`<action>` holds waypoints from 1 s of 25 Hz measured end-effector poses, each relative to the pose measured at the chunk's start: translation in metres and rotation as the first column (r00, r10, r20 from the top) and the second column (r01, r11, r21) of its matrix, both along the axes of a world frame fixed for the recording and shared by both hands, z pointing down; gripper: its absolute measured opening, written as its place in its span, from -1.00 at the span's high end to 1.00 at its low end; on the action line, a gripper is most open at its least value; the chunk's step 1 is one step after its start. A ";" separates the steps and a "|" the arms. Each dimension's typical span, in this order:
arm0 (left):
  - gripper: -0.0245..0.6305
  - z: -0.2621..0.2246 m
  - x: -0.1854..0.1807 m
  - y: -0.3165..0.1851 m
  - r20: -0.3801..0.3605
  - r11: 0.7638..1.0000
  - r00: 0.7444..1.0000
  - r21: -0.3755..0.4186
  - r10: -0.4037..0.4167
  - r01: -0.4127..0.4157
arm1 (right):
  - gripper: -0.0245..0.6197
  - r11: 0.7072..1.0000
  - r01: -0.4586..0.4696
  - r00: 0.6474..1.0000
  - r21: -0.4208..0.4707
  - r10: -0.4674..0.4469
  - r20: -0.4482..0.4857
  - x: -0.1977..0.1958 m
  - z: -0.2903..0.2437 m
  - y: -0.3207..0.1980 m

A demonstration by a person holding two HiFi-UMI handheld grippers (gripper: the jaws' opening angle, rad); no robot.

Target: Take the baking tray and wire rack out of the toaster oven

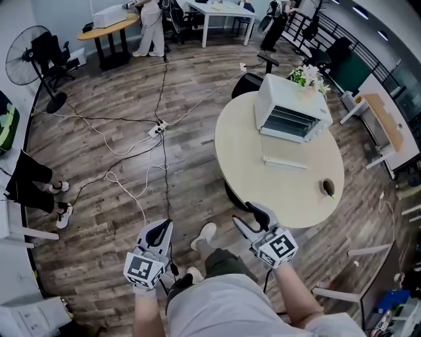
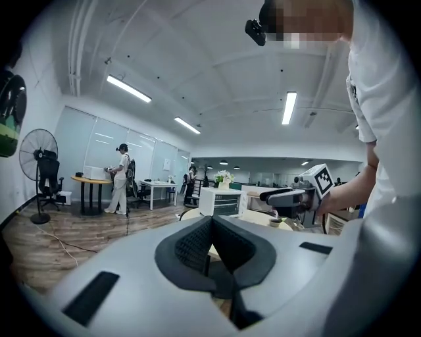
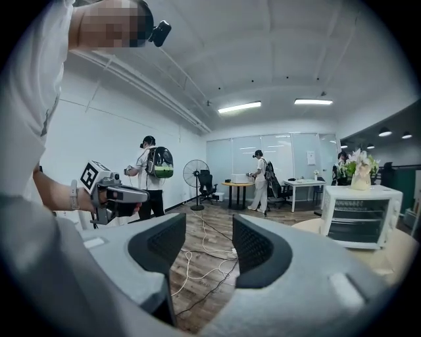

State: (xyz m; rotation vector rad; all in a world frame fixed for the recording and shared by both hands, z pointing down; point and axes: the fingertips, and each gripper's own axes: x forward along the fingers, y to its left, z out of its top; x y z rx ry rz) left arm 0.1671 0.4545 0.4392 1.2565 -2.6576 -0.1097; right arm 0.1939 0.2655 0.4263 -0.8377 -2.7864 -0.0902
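Evidently nothing is coming out yet: the toaster oven point(image 1: 289, 108) is sitting on the surface point(image 1: 276, 191), well apart from the left tool point(image 1: 160, 230), closed, and the right tool point(image 1: 252, 216), open and empty.

1 toaster oven point(image 1: 289, 108). 1 round tabletop point(image 1: 263, 187). 1 bunch of flowers point(image 1: 309, 77). 1 long pale strip point(image 1: 286, 162). 1 small dark item point(image 1: 327, 187). 2 tongs: left tongs point(image 1: 160, 229) and right tongs point(image 1: 252, 217). 1 floor fan point(image 1: 26, 56). 1 power strip point(image 1: 156, 129). 2 further tabletops: wooden tabletop point(image 1: 112, 26) and white tabletop point(image 1: 220, 10). 3 other people: person by the wooden tabletop point(image 1: 150, 26), person at the far railing point(image 1: 275, 23), person at the left edge point(image 1: 33, 187).
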 end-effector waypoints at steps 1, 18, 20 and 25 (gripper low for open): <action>0.93 0.003 -0.012 -0.001 -0.005 1.000 1.000 -0.007 -0.001 0.001 | 0.29 1.000 -0.004 1.000 -0.005 0.004 -0.004 -0.012 0.003 -0.002; 0.93 -0.006 -0.238 -0.136 -0.015 0.987 0.990 -0.080 0.137 -0.138 | 0.29 0.974 -0.171 0.985 -0.148 0.166 -0.046 -0.206 0.025 -0.123; 0.93 -0.006 -0.255 -0.159 -0.015 0.981 0.985 -0.092 0.173 -0.173 | 0.29 0.957 -0.221 0.975 -0.186 0.214 -0.056 -0.216 0.028 -0.146; 0.93 0.000 -0.279 -0.223 -0.025 0.950 0.958 -0.126 0.285 -0.286 | 0.29 0.885 -0.362 0.932 -0.292 0.353 -0.087 -0.225 0.041 -0.213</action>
